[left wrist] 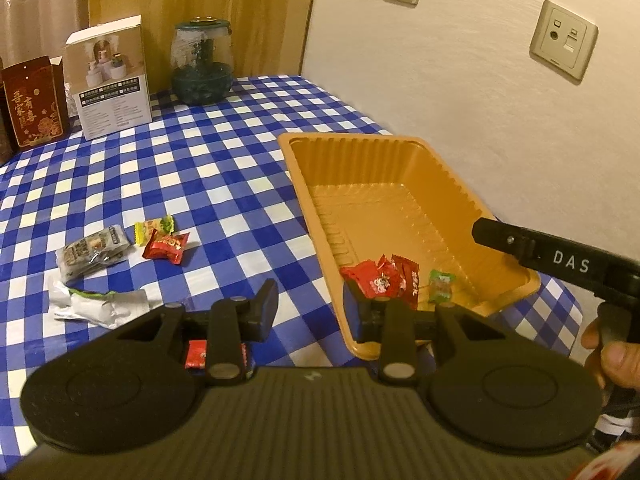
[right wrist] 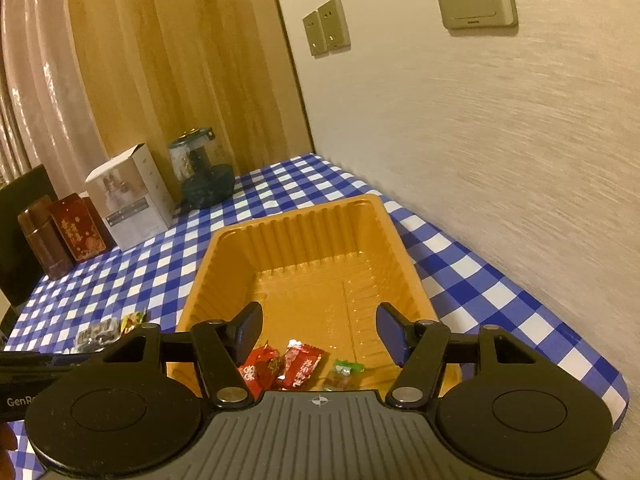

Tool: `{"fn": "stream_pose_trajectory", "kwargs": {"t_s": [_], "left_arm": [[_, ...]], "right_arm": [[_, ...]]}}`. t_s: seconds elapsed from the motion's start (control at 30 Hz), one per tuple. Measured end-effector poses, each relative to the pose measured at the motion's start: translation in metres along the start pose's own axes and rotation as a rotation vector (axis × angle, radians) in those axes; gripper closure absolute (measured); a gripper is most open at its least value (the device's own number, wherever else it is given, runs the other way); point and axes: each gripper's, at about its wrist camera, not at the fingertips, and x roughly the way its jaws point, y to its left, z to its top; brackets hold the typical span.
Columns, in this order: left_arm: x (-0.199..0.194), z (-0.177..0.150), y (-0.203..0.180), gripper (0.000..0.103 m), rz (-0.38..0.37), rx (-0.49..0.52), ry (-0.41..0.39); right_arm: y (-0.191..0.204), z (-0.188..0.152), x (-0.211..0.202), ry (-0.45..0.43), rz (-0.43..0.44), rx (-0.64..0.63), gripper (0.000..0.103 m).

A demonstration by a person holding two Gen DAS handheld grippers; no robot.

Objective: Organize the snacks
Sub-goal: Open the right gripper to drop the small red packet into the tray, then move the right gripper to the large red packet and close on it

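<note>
An orange plastic tray [left wrist: 304, 184] [right wrist: 208, 268] sits on the blue checked table. In its near end lie red wrapped candies [left wrist: 380, 280] [right wrist: 298, 364] and a green one [left wrist: 440, 286] [right wrist: 346, 368]. On the cloth to the left lie a red candy [left wrist: 166, 247], a yellow-green candy [left wrist: 154, 226], a grey packet [left wrist: 94, 254] and a white wrapper [left wrist: 100, 306]. Another red candy [left wrist: 196, 354] lies under my left gripper. My left gripper [left wrist: 312, 308] is open and empty above the tray's near left edge. My right gripper [right wrist: 320, 332] is open and empty above the tray's near end.
At the back left stand a white carton [left wrist: 112, 76], a dark red box [left wrist: 34, 100] and a green glass jar [left wrist: 202, 64]. A wall with sockets runs along the right. The table's right edge is just beyond the tray.
</note>
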Motion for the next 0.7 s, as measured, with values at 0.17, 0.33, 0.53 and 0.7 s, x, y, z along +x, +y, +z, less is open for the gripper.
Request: {"fn": "stream_pose_trajectory", "kwargs": {"t_s": [0.17, 0.33, 0.53, 0.7], "left_arm": [[-0.009, -0.004, 0.002, 0.071, 0.007, -0.005, -0.002], [-0.021, -0.010, 0.005, 0.071, 0.016, -0.004, -0.003], [-0.046, -0.021, 0.015, 0.069, 0.043, -0.002, -0.012], [-0.069, -0.037, 0.029, 0.069, 0.076, -0.008, -0.012]], "right_arm": [[0.011, -0.006, -0.009, -0.001, 0.006, -0.035, 0.040], [0.020, -0.014, -0.018, 0.002, 0.010, -0.053, 0.040], [0.031, -0.029, -0.040, 0.006, 0.035, -0.048, 0.040], [0.046, -0.039, -0.057, 0.013, 0.054, -0.064, 0.040]]}}
